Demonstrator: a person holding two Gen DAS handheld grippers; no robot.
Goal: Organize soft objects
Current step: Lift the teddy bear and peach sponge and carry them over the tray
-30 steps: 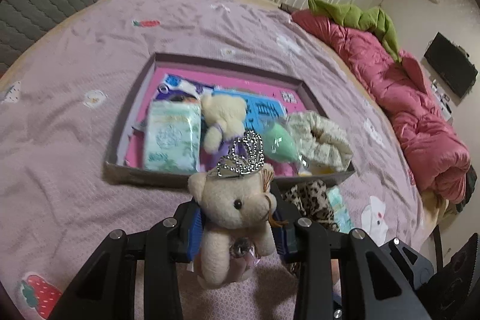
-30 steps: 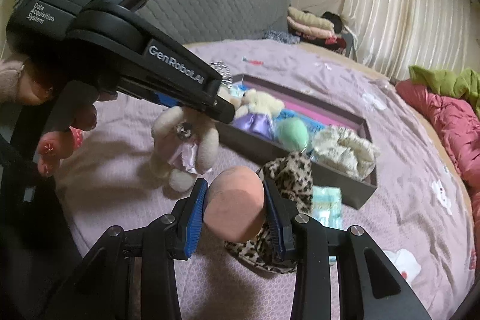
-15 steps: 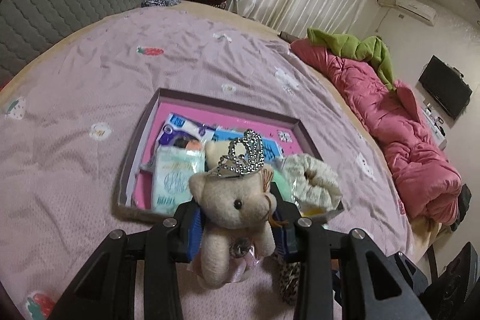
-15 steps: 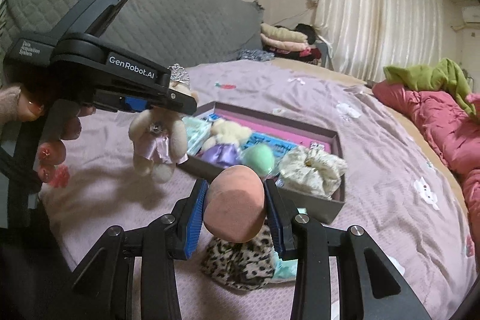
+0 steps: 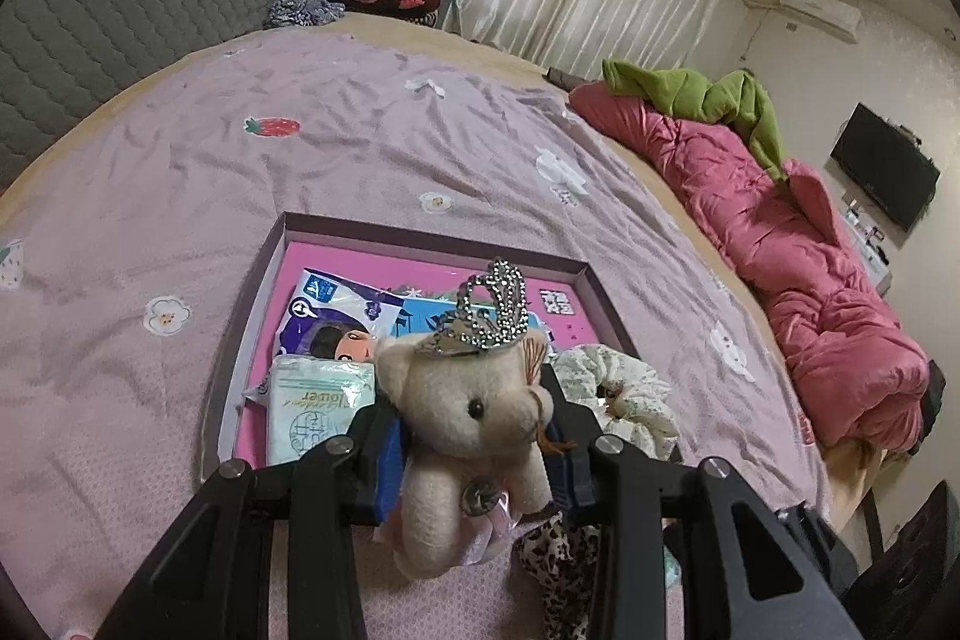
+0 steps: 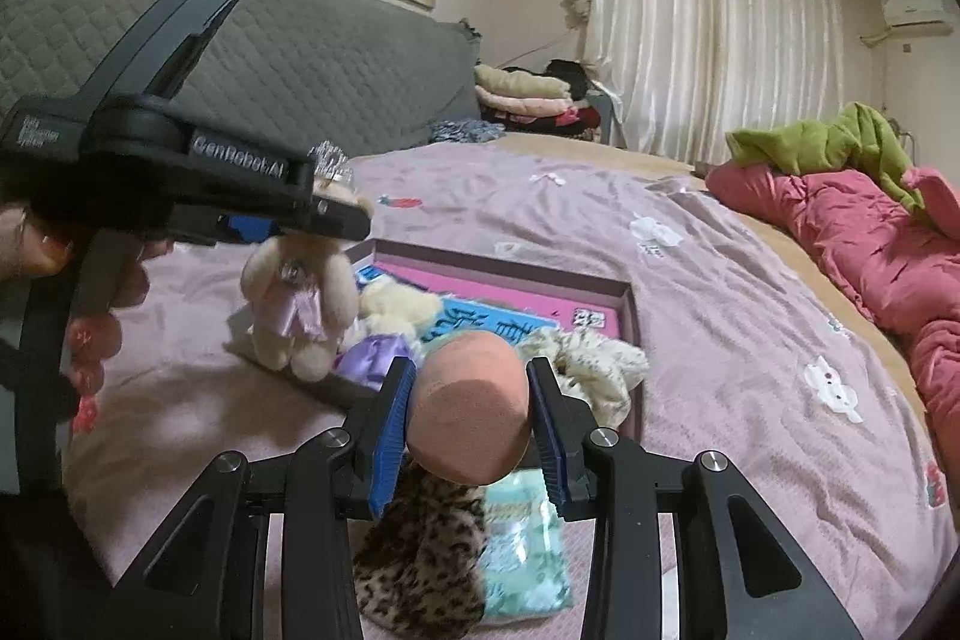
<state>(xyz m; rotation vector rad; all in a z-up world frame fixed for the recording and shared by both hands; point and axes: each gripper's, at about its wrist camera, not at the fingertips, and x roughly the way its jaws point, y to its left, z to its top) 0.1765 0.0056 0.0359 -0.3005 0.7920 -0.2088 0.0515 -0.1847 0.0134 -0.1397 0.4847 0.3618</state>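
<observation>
L tongs (image 5: 474,454): closed on bear (image 5: 474,412), gripped at the body; head w/ silver crown sticks up past the tips, legs hang below.
R tongs (image 6: 471,418): closed on sponge (image 6: 471,412), a peach egg shape, squeezed on both sides.
Bear vs box: box (image 5: 432,238) lies ahead of and below L tongs; bear hangs over its near edge.
Sponge vs box: in the right wrist view the box sits just past the sponge, ahead and a bit left.
Box axis: long side runs left-right across both views, open top.
Free room: bare pink floor at the far side; near side packed w/ tissue pack (image 5: 312,412), scrunchie (image 5: 618,394), 2nd bear (image 6: 396,307).
Nearer hand: my guess L, bear already over the rim.
Still on bed: leopard cloth (image 6: 420,550), mint pack (image 6: 522,544), under R tongs.
</observation>
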